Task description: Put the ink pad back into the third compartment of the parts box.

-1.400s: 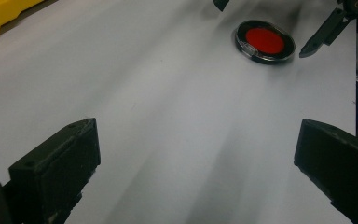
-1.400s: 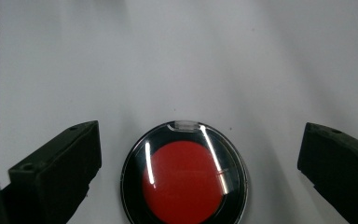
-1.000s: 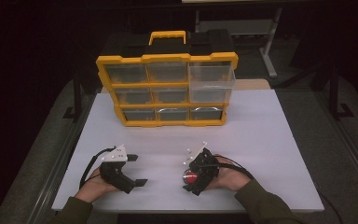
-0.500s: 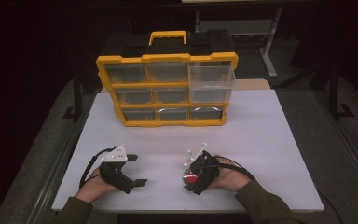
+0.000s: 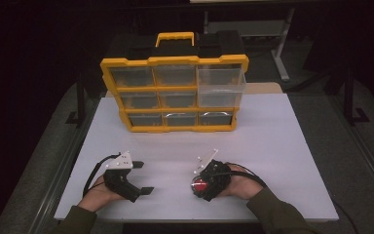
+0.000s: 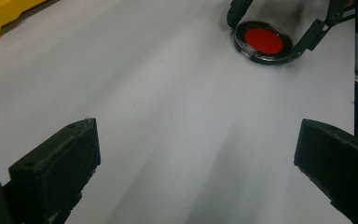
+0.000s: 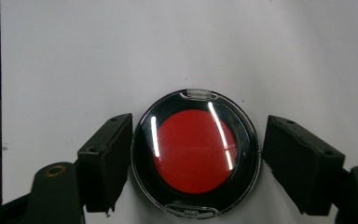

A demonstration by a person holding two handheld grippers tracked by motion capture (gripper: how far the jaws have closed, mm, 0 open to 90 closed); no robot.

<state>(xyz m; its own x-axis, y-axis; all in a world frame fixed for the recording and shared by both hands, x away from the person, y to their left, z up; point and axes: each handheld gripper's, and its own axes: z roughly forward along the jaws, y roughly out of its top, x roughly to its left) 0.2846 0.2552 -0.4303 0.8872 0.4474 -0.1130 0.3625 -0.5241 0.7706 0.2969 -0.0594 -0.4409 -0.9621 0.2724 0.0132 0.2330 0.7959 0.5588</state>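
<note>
Red-centred round compact (image 7: 195,153) flat on white table (image 5: 272,141), clasp tab pointing away, between right gripper (image 7: 196,161) fingers, parted.

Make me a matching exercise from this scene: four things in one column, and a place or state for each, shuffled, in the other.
1. left gripper
2. right gripper
3. round compact
4. drawer organizer

A. stands at the far side of the table
B. lies flat, red centre under a clear lid
C. jaws wide open over bare table
D. jaws either side of the compact, a gap at one side

Pairs: 1-C, 2-D, 3-B, 4-A
</note>
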